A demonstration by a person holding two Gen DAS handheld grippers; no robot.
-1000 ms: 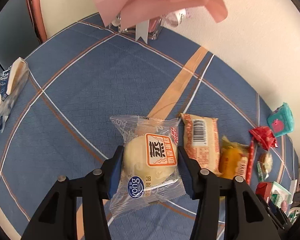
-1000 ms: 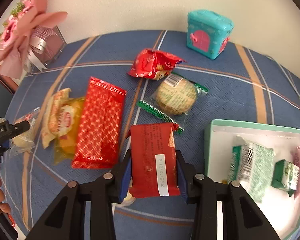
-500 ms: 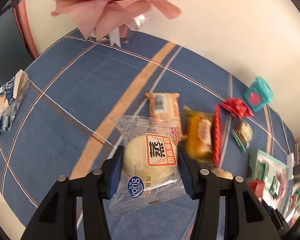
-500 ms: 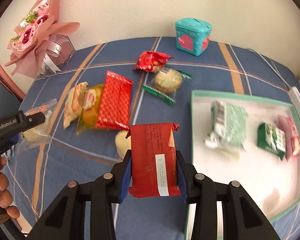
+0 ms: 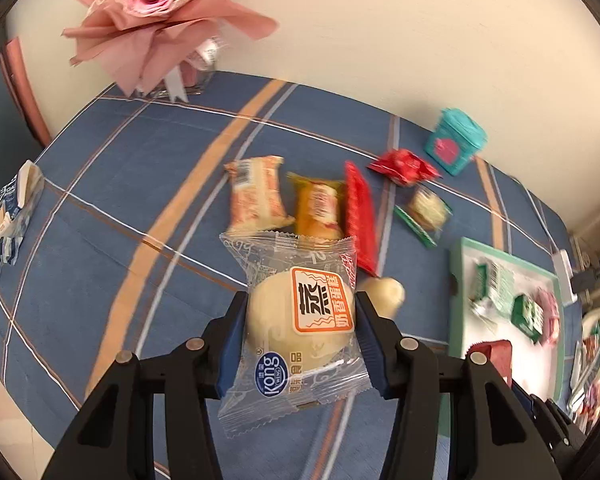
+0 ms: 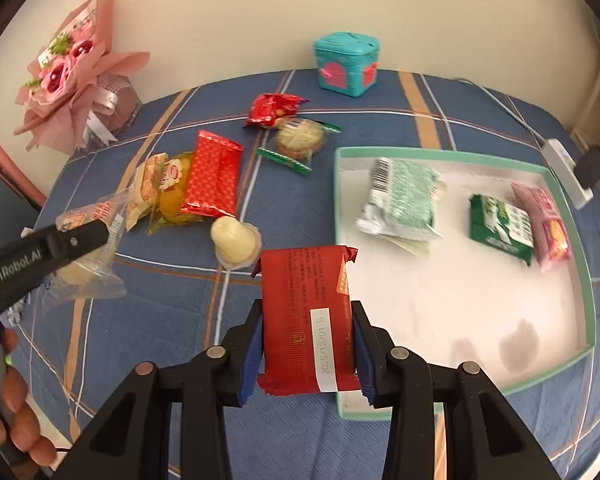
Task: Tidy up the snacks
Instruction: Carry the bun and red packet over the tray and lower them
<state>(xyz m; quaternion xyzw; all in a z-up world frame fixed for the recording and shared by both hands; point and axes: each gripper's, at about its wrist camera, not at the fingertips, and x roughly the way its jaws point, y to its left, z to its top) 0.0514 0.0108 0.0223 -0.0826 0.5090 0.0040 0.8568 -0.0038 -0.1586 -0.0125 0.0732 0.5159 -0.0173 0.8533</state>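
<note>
Both grippers have swung toward the green-rimmed tray (image 6: 572, 216). Left gripper (image 5: 300, 328) clamps a soft steamed cake packet (image 5: 300, 320) across its middle; right gripper (image 6: 306, 346) pinches a red snack packet (image 6: 306, 316). Light, slippery film: squeeze the filling gently.

We see the left gripper (image 5: 302, 312) and right gripper (image 6: 307, 338): black plastic arms, blue pads, silver screws; white lettering, perhaps "GenRobot.AI".
</note>
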